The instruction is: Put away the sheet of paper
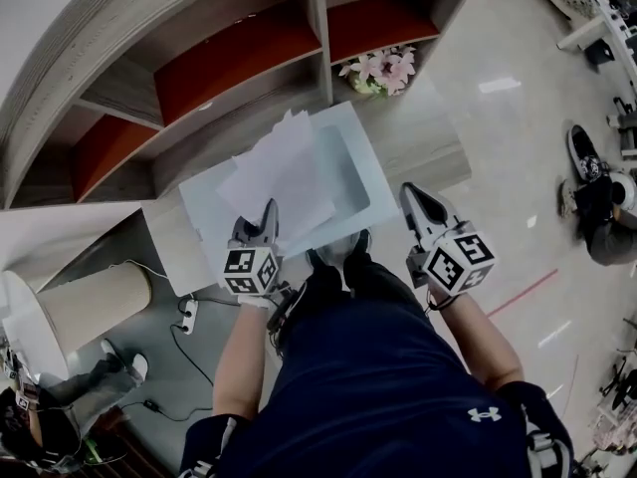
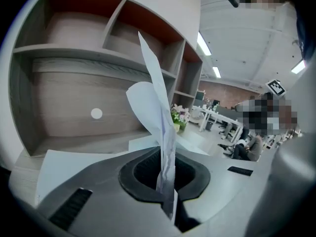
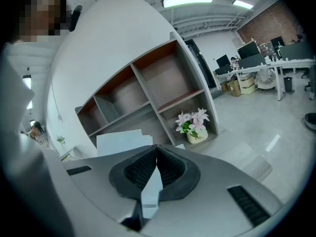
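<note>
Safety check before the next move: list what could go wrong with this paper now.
The left gripper pinches the sheet of paper only at its edge; the sheet curls, so it may crease or slip. The right gripper is shut and empty, so nothing steadies the loose end above the tray.

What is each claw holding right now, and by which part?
The left claw is shut on the sheet of paper, pinching it at its near edge, so it stands up from the jaws. The right claw is shut and empty.
</note>
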Tool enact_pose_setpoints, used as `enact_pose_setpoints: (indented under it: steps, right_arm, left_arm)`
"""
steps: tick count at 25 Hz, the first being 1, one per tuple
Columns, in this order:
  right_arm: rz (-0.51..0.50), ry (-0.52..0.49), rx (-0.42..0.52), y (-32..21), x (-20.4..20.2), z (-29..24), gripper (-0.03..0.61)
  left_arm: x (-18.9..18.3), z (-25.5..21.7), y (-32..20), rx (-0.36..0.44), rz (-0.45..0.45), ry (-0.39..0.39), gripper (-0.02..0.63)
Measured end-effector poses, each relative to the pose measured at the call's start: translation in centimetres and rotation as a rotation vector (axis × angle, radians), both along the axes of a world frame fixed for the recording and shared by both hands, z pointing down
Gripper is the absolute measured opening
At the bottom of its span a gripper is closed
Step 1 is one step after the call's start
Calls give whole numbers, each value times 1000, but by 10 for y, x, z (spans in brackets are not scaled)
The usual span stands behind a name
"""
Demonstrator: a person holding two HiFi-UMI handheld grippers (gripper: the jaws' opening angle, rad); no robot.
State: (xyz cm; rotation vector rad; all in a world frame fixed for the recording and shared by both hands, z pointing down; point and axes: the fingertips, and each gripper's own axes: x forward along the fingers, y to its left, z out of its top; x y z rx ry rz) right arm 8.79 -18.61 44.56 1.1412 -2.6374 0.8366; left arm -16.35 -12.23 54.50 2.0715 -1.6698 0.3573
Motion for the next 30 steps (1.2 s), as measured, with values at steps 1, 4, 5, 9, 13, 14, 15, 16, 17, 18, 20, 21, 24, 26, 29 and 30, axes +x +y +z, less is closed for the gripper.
enact_pose_setpoints:
  steps: [1,4,5,9,13,14,15,16,17,18,20,21,24,26,29,30]
  right_arm:
    - [11,6,-8,2,2,2,14]
    - [48,21,-30,7,7,8,14]
    - [60,26,-35,8,9,9,14]
    - [101,36,-56,15,14,13,14]
    - [133,37,-77,18,13,18,14]
    - [135,38,-81,18,10,20,14]
    - [135,40,-84,19,7,21,14]
    - [132,40,-86,19,3,22,14]
    - [128,39,-87,19,-1,21,14]
    - [122,37,-87,20,-6,21,14]
    - [108,36,-84,20,-17,19,14]
    - [102,35,-83,20,-21,18,14]
    - [94,38,-84,21,-29,18,14]
    - [93,39,-88,21,-33,20,14]
    - [90,38,-91,21,-37,20,14]
    - [90,37,-92,21,-37,20,14]
  left_arm:
    - [0,8,-3,-17,9,21,15]
    - [2,33,-13,-83,32,126,15]
    - [3,41,-16,-106,41,168,15]
    - [8,79,-14,-234,80,299,15]
    - [-3,108,-3,-388,30,451,15]
    - [-9,114,1,-428,-2,516,15]
    - [-13,120,5,-471,-31,575,15]
    - [-18,127,10,-511,-57,616,15]
    - [-23,134,14,-544,-79,632,15]
    - [-29,139,18,-567,-96,627,15]
    - [-40,145,26,-592,-126,609,15]
    - [-44,147,29,-595,-142,616,15]
    - [-52,146,35,-590,-179,668,15]
    - [-55,146,37,-593,-175,662,15]
    - [-55,145,34,-595,-138,619,15]
    - [-53,144,32,-590,-115,604,15]
